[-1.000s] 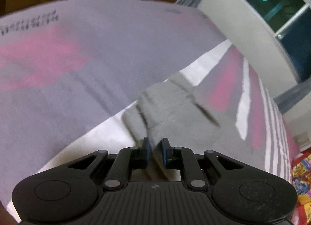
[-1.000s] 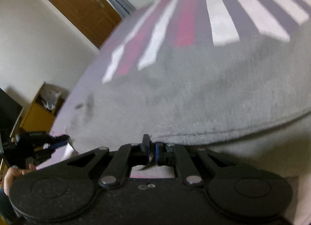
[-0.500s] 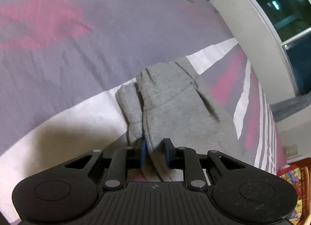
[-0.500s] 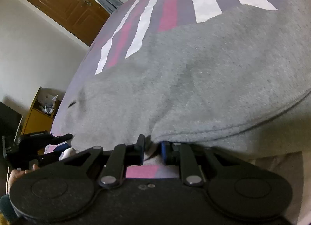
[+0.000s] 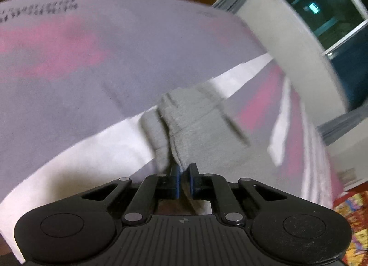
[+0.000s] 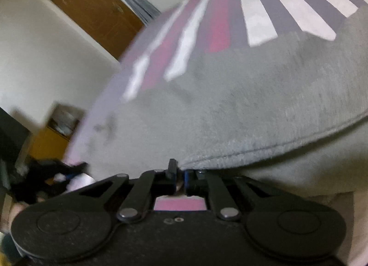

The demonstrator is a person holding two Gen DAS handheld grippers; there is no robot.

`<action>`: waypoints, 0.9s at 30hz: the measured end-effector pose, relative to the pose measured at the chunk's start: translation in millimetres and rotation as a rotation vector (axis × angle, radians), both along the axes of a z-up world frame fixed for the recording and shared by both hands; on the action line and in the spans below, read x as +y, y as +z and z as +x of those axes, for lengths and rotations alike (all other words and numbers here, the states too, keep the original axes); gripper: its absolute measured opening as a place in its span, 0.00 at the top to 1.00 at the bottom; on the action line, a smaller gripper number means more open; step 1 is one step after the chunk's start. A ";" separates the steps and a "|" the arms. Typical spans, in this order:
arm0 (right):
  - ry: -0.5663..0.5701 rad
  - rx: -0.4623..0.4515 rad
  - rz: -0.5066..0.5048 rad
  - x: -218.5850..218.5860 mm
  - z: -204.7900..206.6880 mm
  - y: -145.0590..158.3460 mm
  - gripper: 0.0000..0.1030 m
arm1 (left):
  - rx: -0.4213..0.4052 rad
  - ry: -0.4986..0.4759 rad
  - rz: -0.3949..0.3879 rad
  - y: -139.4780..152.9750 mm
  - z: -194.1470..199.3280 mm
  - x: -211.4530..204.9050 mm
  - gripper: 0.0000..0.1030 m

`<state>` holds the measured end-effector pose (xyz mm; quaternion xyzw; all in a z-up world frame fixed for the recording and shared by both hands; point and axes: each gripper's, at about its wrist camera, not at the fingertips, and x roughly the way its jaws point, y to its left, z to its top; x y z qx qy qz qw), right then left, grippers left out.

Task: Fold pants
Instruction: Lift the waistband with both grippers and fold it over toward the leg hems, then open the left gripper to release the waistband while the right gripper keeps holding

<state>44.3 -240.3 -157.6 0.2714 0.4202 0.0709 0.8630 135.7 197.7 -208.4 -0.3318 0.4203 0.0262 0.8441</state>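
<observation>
Both pinched tight rn: left gripper (image 5: 183,175) clamps grey sweatpants (image 5: 197,125) edge, right gripper (image 6: 180,174) grips their hem (image 6: 253,151), all on striped bedsheet (image 5: 69,77).

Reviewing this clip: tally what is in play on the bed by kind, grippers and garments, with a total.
Black two-finger grippers: 2, left gripper and right gripper, each shut on fabric
Grey fleece pants: 1
Striped purple, pink and white bedsheet: 1
Total: 4
</observation>
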 end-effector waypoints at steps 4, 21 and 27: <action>-0.017 0.050 0.020 -4.3 4.1 -8.6 0.84 | 0.019 -0.011 0.082 3.7 1.6 -14.2 0.92; -0.384 0.034 0.080 -152.5 -80.3 -0.6 0.69 | 0.009 -0.385 0.286 9.9 3.0 -163.8 0.83; -0.529 0.004 0.220 -200.1 -78.7 -25.4 0.71 | 0.034 -0.366 0.282 9.9 2.9 -167.7 0.83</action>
